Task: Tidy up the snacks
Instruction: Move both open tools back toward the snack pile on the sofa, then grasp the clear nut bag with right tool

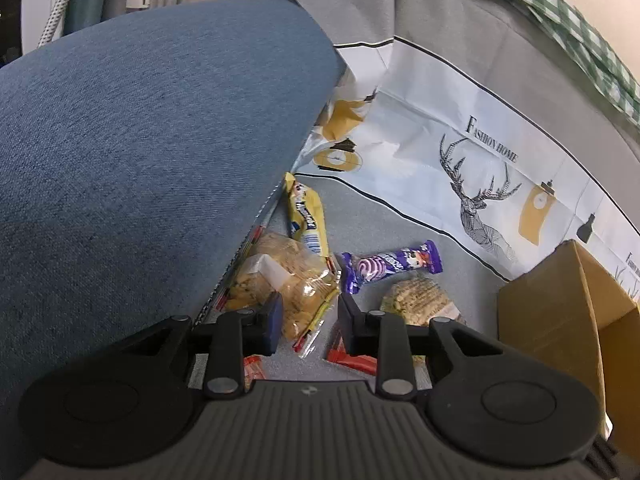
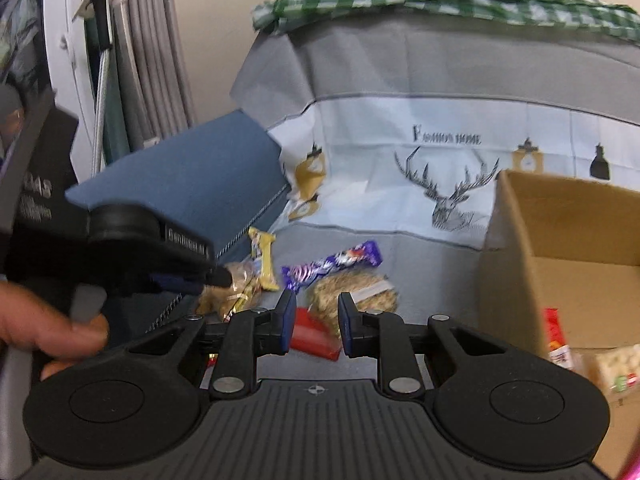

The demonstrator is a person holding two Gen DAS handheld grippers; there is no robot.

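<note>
Snack pile, placed against the blue cushion (image 1: 140, 160):

- Clear cracker bag (image 1: 288, 280): lying hard against the cushion's lower edge. My left gripper (image 1: 308, 320) is hovering just over its near end, jaws partly open, pads not pressing on anything; the bag's corner is sitting between the fingers (image 1: 272, 312) but I am not gripping it.
- Yellow wafer bar (image 1: 308, 216): lying along the cushion's seam, just beyond the cracker bag.
- Purple chocolate bar (image 1: 392, 266): lying a little out from the cushion, beside the yellow bar.
- Oat biscuit pack (image 2: 356, 292): lying further from the cushion, just ahead of my right gripper (image 2: 316, 324), whose jaws are narrowly open and holding nothing.
- Red wrapper (image 2: 312, 334): lying nearest me, under the right jaws; its kind is possibly a bar, the view being blurred.
- Cardboard box (image 2: 560, 240): standing well away from the cushion on the far side of the pile, already holding a few snacks.

Risks: both grippers are crowding one small pile, so they could knock each other. The cracker bag is slippery and crushable; pinching only its corner could let it slide out or break the contents. It could also be wedging under the cushion.
</note>
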